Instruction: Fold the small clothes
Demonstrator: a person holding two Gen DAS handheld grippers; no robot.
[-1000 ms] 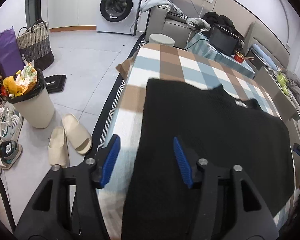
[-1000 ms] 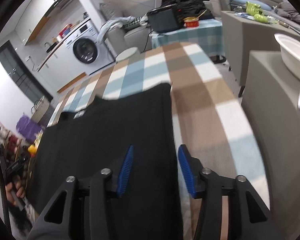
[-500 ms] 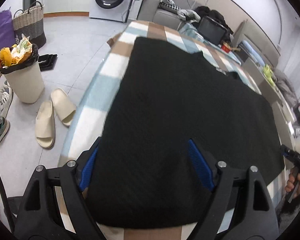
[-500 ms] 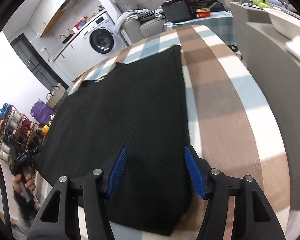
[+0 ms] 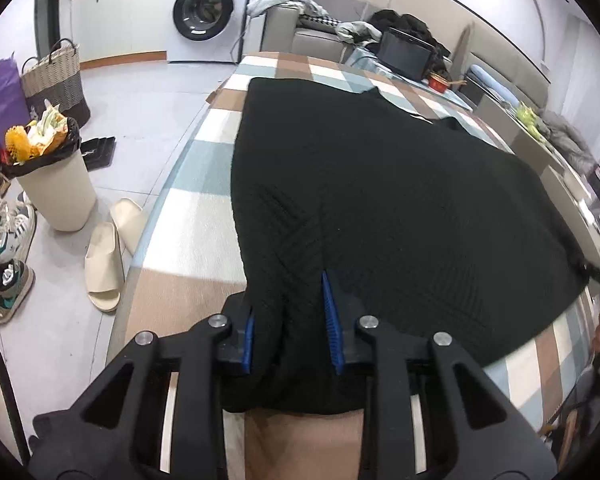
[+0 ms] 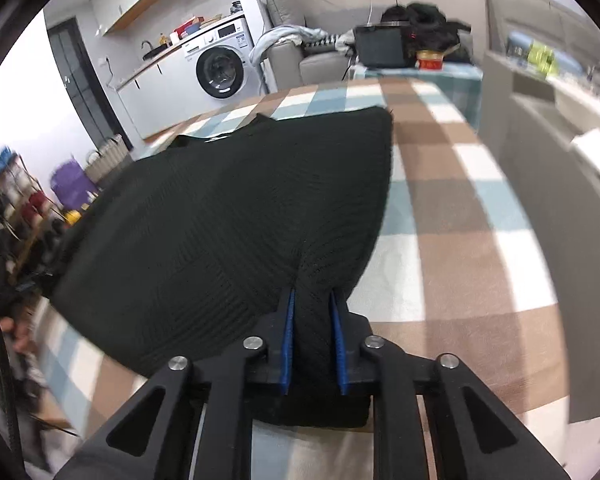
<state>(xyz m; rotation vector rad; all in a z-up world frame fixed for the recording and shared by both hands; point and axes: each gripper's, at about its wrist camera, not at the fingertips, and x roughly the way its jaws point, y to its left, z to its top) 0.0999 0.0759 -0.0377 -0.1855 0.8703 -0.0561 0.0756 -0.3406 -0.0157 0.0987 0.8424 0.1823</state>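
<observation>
- The black knitted garment [image 5: 380, 184] lies spread over the table [image 5: 192, 216], which wears a checked cloth of brown, blue and white squares.
- The left gripper [image 5: 290, 320] has its blue-padded fingers [image 5: 247, 340] drawn in on a bunched fold at the garment's near hem; the cloth fills the gap between the pads and puckers into creases that run forward from the grip.
- The fingers there are not fully together: a thick wad of knit keeps them somewhat apart.
- In the right wrist view, the right gripper [image 6: 312, 340] pinches the garment's other near corner, with its blue fingers [image 6: 287, 344] set closer than the left pair and a narrow ridge of fabric squeezed between them.
- From that pinch the garment [image 6: 228, 208] rises slightly off the cloth near the grip; the far edge with the neckline rests flat on the table [image 6: 452, 208].
- The left side of the right wrist view is blurred, so how the garment's far corner sits there is hard to tell.
- On the floor to the left of the table stand a bin [image 5: 54, 188] full of rubbish and a pair of cream slippers [image 5: 108, 256], with a washing machine [image 5: 206, 12] against the far wall.
</observation>
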